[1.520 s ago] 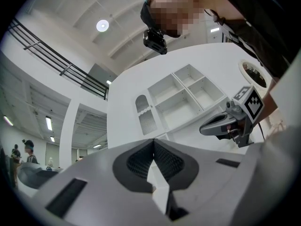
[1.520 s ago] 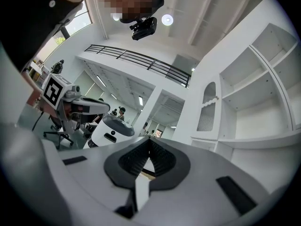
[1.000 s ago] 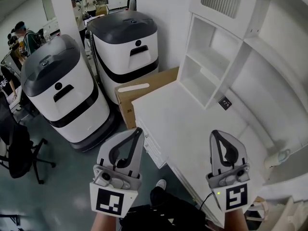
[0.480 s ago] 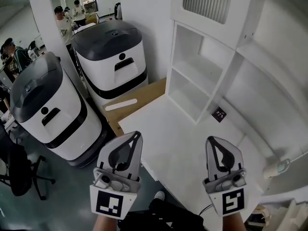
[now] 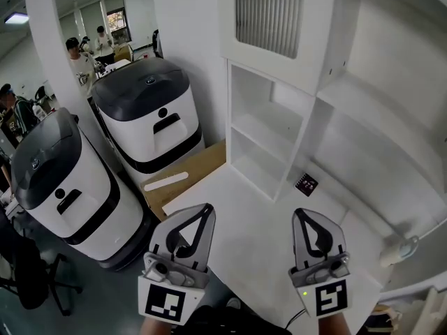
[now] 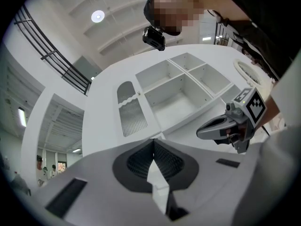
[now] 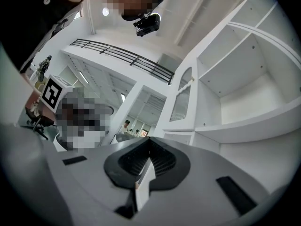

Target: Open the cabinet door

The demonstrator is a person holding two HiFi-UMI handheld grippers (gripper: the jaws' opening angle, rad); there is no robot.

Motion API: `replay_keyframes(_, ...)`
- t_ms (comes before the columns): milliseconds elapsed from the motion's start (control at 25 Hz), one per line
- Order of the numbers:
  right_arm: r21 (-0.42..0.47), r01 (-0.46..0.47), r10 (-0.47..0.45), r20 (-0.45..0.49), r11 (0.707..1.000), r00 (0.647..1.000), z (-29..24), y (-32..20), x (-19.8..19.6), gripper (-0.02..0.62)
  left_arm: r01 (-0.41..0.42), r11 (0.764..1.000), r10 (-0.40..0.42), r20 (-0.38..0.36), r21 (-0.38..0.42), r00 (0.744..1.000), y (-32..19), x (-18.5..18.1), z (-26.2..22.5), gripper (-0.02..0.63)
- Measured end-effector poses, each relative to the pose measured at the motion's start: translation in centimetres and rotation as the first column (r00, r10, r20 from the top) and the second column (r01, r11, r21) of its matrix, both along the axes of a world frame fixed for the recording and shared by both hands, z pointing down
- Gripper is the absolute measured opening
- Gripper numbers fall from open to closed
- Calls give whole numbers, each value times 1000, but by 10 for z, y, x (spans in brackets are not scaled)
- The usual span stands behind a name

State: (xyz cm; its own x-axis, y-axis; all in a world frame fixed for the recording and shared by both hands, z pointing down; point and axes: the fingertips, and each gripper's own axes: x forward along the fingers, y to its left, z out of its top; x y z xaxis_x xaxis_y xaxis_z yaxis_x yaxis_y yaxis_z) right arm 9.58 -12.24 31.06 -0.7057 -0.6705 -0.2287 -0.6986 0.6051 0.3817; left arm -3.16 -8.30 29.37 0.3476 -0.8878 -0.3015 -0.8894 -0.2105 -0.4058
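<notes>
The cabinet door (image 5: 269, 12), white with a ribbed glass panel, hangs shut at the upper left of a white shelf unit (image 5: 328, 103) on the desk. My left gripper (image 5: 207, 208) is shut and empty above the desk's near left edge. My right gripper (image 5: 299, 213) is shut and empty over the desk, to the right. Both point toward the shelves, well short of the door. In the left gripper view the door (image 6: 131, 117) is ahead of the shut left gripper (image 6: 153, 142), with the right gripper (image 6: 203, 130) alongside. In the right gripper view the door (image 7: 181, 102) stands beyond the shut right gripper (image 7: 149, 142).
Open compartments (image 5: 262, 135) sit below the door. A small black item (image 5: 306, 184) lies on the white desk (image 5: 258, 246). Left of the desk stand two white and dark-grey machines (image 5: 150, 114) (image 5: 59, 187) and a cardboard box (image 5: 185, 176). People stand far back left.
Both grippers have moved forward over the desk toward the shelf unit. The view has tilted up, so more of the ribbed door shows. Both pairs of jaws stay shut.
</notes>
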Motion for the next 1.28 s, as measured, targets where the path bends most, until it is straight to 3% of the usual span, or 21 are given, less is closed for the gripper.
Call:
replay_keyframes(400, 84, -95, 97, -11, 992, 995, -30, -10, 23, -2, -132, 990, 129, 59, 41, 990, -33, 31, -21, 0)
replay_keyframes(880, 192, -207, 214, -18, 959, 977, -71, -44, 17, -2, -287, 953, 283, 48, 96, 958, -89, 38, -47, -2)
replay_keyframes(1280, 254, -281, 287, 16, 925, 958, -113, -75, 13, -2, -356, 925, 358, 13, 129, 934, -133, 37, -74, -2)
